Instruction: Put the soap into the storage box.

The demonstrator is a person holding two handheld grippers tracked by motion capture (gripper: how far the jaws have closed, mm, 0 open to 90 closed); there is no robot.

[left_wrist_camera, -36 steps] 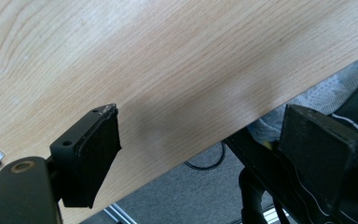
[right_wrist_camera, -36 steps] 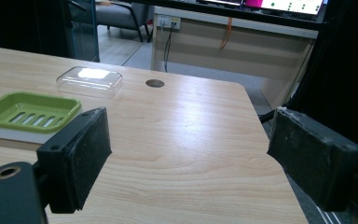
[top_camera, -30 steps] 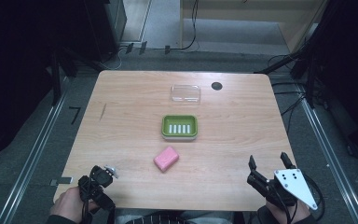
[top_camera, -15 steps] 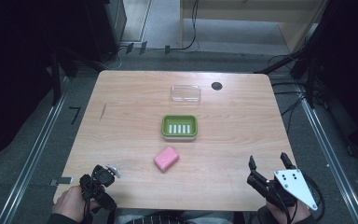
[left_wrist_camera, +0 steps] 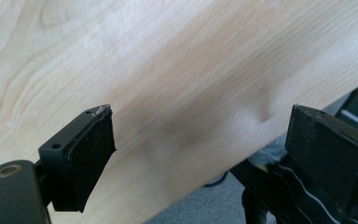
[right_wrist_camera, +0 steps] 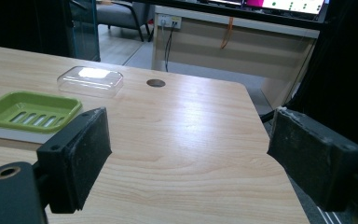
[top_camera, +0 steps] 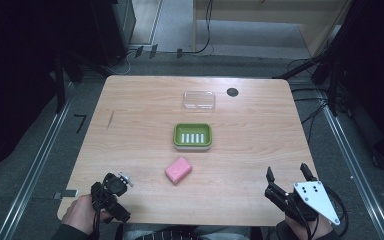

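Table (top_camera: pixel 130 150), seen from above. Soap dish (top_camera: pixel 192 136) near centre. Behind it, towards the far edge and a little right: lid (top_camera: pixel 199 100), apart from the dish. Just right of the lid: small round hole (top_camera: pixel 232 92) in the tabletop. Before the dish, slightly left: bar of soap (top_camera: pixel 178 170), flat on the table, apart from the dish. Left gripper (top_camera: pixel 111 192) over the near left corner; right gripper (top_camera: pixel 287 181) at the near right edge. Both well apart from the soap.
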